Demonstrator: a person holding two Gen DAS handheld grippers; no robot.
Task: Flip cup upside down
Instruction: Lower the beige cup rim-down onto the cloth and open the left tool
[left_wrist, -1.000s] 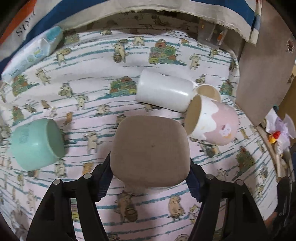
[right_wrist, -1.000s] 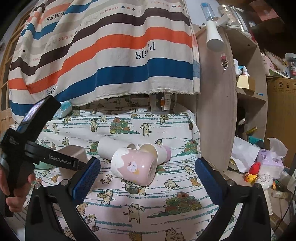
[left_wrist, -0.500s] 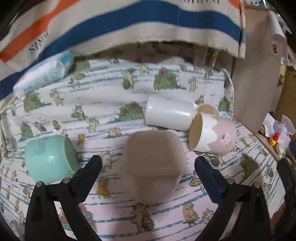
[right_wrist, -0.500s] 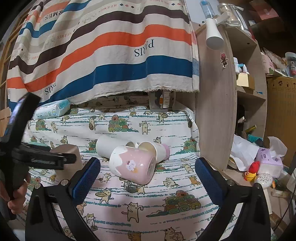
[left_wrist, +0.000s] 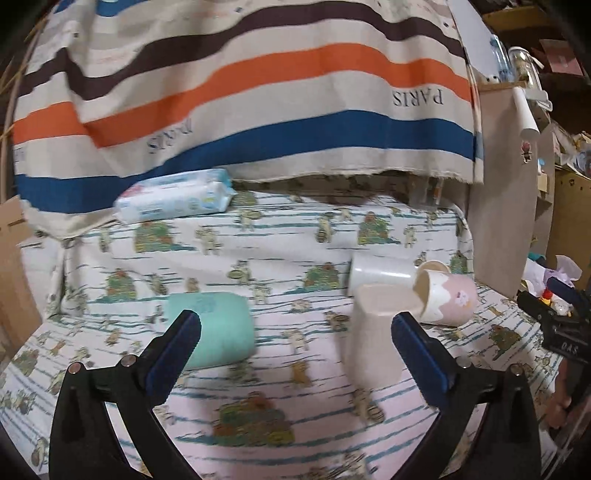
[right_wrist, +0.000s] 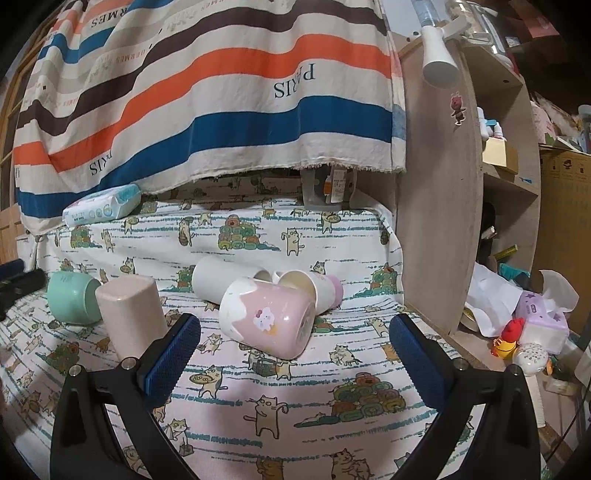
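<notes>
Through the left wrist view, I am seeing my left gripper (left_wrist: 295, 328) gaping wide, holding nothing; the beige cup (left_wrist: 380, 332) is standing mouth-down at three o'clock, the mint cup (left_wrist: 214, 328) lying at nine. On the right wrist view, my right gripper (right_wrist: 295, 332) is also spreading wide and empty, with the pink cup (right_wrist: 269, 321) lying at twelve and the beige cup (right_wrist: 129, 317) at nine.

Beige cup (right_wrist: 129, 317); mint cup (right_wrist: 72, 297); pink-and-cream cup (right_wrist: 267, 317); cat-print sheet (right_wrist: 295, 387); orange-, blue-, brown-striped cloth (right_wrist: 207, 92).
</notes>
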